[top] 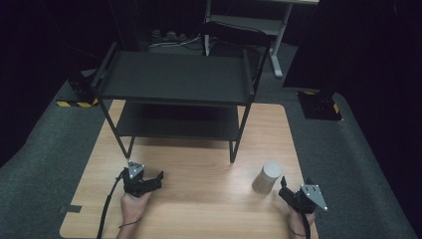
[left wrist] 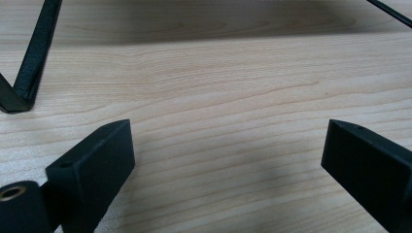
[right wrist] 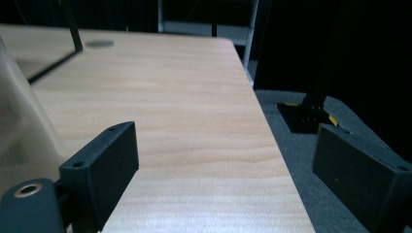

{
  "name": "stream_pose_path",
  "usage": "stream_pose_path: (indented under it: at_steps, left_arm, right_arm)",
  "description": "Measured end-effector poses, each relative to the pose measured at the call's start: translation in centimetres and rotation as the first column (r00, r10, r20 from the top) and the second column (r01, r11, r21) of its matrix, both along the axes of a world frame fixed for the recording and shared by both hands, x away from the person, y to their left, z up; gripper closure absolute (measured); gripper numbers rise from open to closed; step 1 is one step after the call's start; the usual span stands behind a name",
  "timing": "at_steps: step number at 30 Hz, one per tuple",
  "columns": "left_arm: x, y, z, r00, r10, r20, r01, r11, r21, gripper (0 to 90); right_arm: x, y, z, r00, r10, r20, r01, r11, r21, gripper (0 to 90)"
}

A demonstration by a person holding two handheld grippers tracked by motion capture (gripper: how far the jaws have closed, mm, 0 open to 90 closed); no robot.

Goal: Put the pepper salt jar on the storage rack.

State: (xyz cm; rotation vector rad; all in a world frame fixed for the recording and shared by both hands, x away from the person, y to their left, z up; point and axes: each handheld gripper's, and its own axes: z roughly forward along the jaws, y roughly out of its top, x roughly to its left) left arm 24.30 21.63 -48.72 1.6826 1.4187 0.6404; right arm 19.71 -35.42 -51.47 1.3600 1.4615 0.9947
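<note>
We see a wooden table [top: 199, 174] on a grey floor [top: 40, 144]. A black rack [top: 174, 79] with two shelves stands on the far half of the table. A pale cup [top: 266, 178] stands upright on the table, near its right edge, in front of the rack.

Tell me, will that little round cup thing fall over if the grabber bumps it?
Probably yes. The beige cylinder stands upright, taller than wide, so a high nudge could tip it. Being round, it would then likely roll across the smooth wooden table. It looks light, maybe paper.
</note>
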Motion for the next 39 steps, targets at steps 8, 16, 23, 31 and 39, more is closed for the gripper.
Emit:
stream_pose_path:
  at_steps: [8,16,23,31,39]
  left_arm:
    - [0.0,0.1,0.0,1.0,-0.007,-0.002,0.007,1.0,-0.001,5.3]
    - [0.1,0.0,0.0,0.9999,-0.012,-0.003,0.012,0.9999,0.002,5.4]
    - [0.2,0.1,0.0,0.9998,-0.018,-0.009,0.018,0.9998,-0.001,5.6]
    - [0.3,0.2,0.2,0.9994,-0.029,-0.019,0.029,0.9996,0.006,5.7]
    - [0.4,0.3,0.2,0.9991,-0.036,-0.021,0.036,0.9993,0.006,5.7]
  right_arm:
    - [-0.5,-0.4,1.4,0.9953,0.002,-0.097,-0.003,1.0,-0.001,9.2]
    - [-2.9,-3.6,1.7,0.9729,0.206,-0.106,-0.194,0.975,0.113,7.4]
    - [-2.8,-3.2,1.7,0.9199,0.388,-0.06,-0.377,0.916,0.14,6.0]
    - [-0.2,-1.3,2.1,0.9144,0.401,-0.057,-0.389,0.909,0.151,6.3]
    - [1.9,0.3,2.5,0.9209,0.382,-0.077,-0.37,0.92,0.131,8.0]
